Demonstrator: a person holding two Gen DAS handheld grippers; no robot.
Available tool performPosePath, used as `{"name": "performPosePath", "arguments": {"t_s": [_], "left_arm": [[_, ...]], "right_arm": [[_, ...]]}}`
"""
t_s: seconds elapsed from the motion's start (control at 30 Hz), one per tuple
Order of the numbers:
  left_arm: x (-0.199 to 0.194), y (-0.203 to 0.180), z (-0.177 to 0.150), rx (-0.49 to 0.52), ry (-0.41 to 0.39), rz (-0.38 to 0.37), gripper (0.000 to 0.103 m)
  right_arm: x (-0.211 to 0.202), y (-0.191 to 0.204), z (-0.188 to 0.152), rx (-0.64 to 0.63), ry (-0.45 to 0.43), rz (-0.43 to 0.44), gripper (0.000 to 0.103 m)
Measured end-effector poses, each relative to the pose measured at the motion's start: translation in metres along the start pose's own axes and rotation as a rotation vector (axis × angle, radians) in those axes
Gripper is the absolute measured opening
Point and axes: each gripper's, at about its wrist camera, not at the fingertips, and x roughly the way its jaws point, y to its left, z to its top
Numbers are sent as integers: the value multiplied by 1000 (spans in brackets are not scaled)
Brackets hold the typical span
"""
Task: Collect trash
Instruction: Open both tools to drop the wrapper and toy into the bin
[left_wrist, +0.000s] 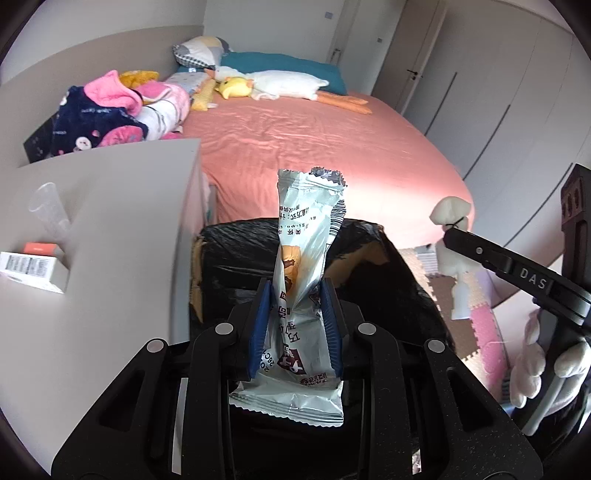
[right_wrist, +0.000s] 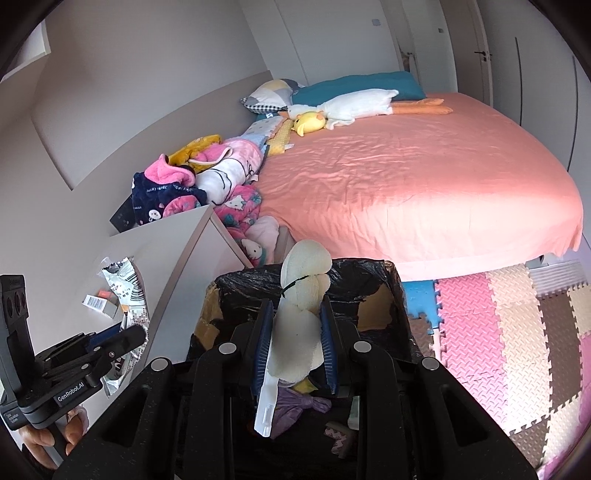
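My left gripper (left_wrist: 295, 325) is shut on a pale green snack wrapper (left_wrist: 306, 236) that stands upright above the bin. The bin (left_wrist: 240, 251) is a cardboard box lined with a black bag, just ahead between the bedside table and the bed. My right gripper (right_wrist: 295, 339) is shut on a cream padded face mask (right_wrist: 304, 295) with a white plastic strip hanging below, held over the same bin (right_wrist: 369, 280). Each gripper shows in the other's view: the right gripper (left_wrist: 448, 230) at the right, the left gripper (right_wrist: 142, 332) at the lower left with the wrapper (right_wrist: 125, 291).
A grey bedside table (left_wrist: 110, 221) on the left carries a clear plastic cup (left_wrist: 48, 210) and small boxes (left_wrist: 33, 266). A bed with a pink sheet (right_wrist: 406, 184), toys and clothes lies behind. Foam floor mats (right_wrist: 498, 332) lie on the right. Purple trash (right_wrist: 295, 406) lies in the bin.
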Motion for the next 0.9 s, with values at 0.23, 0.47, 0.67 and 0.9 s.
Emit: {"name": "performPosePath", "arguments": {"t_s": [0.23,0.47,0.67,0.9], "left_arm": [[0,1,-5,4,-20,-13,94],[-6,23,-3,-73,-27,29,96],[-9,37,-4,-83,-34,73,96],[-18,56,-9,-107,-48,133,96]], "right_arm": [[-18,1,4,-5,-110,-67,80],[-13,6,4,-9,-98,-59,80],[-8,20,2,-31,-86,-49,80],[5,45,-1,-72,-68,-19,80]]}}
